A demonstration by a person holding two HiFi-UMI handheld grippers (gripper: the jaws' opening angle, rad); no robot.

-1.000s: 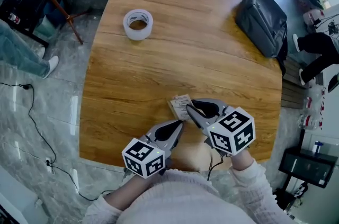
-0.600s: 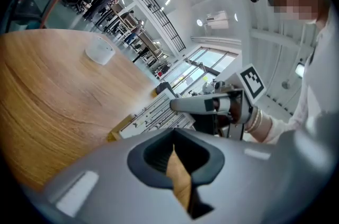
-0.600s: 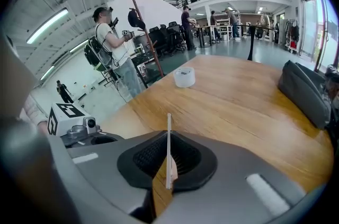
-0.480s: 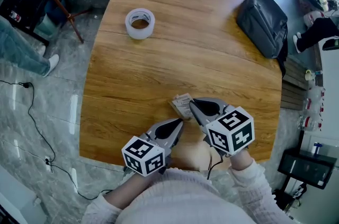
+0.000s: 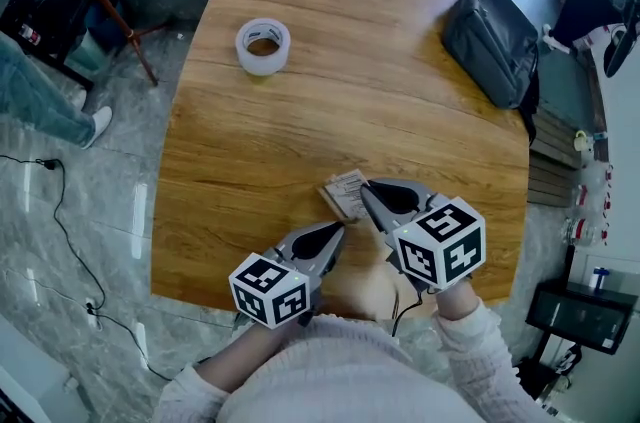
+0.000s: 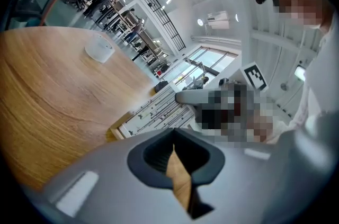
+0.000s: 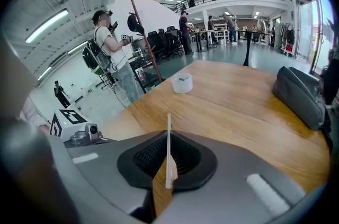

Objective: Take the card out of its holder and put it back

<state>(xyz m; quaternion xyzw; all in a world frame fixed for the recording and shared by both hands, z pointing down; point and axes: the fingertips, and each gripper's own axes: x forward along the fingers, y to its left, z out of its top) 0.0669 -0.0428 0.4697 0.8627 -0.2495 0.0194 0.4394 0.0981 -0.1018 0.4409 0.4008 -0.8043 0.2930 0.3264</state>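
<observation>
— Near the front edge of the counter [image 5: 300, 111], what is happening?
— The right gripper [image 5: 364, 188] is clamping its jaws on the card [image 5: 345, 195], seen edge-on between them. The left gripper [image 5: 341, 229] is hovering just beside the card, jaws pressed together on nothing. A tape roll [image 5: 262, 44] and a grey bag [image 5: 495, 41] are sitting farther back.

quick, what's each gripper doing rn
left gripper: closed, nothing between its jaws
right gripper: closed on the card, held edge-on
</observation>
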